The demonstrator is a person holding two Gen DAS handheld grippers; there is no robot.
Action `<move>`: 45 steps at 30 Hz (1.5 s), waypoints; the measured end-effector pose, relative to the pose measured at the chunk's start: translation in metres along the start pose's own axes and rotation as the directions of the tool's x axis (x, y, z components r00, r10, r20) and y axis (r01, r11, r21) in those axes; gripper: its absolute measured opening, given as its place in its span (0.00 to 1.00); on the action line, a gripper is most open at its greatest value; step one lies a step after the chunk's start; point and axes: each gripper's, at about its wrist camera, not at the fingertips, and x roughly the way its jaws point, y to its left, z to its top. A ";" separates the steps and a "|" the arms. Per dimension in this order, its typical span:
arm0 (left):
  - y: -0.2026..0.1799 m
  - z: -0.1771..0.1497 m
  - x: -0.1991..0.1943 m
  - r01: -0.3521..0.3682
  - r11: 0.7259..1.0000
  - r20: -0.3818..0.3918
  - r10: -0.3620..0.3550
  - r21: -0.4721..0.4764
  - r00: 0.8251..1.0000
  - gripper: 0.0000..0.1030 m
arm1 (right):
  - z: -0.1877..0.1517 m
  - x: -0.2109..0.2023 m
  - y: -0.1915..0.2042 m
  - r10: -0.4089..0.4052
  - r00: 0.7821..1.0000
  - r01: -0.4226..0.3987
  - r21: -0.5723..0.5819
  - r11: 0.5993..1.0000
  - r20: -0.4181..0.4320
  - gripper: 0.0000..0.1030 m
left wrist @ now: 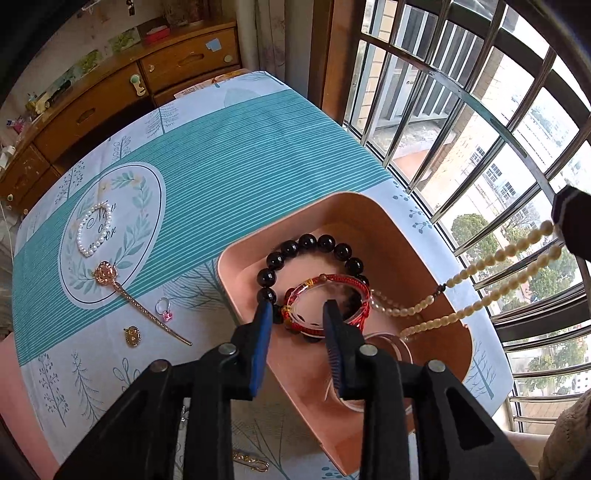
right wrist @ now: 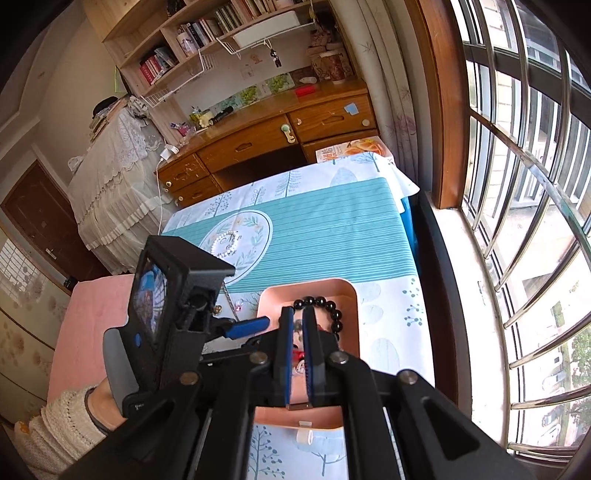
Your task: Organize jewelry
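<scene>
Tray (left wrist: pixel 369 214) lies under spread left hand-held gripper (left wrist: pixel 295 308); right hand-held gripper (right wrist: pixel 298 314) pinches cream bead necklace (left wrist: pixel 498 258).

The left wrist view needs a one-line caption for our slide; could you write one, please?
Open left gripper above pink tray holding black bead bracelet and red bracelet, as cream bead necklace hangs in.

Wooden desk (right wrist: pixel 258 140) beyond teal tablecloth (left wrist: pixel 229 155); bookshelf (right wrist: pixel 207 33) above; barred window (right wrist: pixel 524 206) at right.
</scene>
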 end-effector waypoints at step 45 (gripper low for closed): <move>0.072 -0.121 -0.069 -0.144 0.966 0.071 0.163 -0.213 0.984 0.91 | -0.069 0.063 0.047 -0.056 0.985 0.042 -0.092 0.995 -0.161 0.06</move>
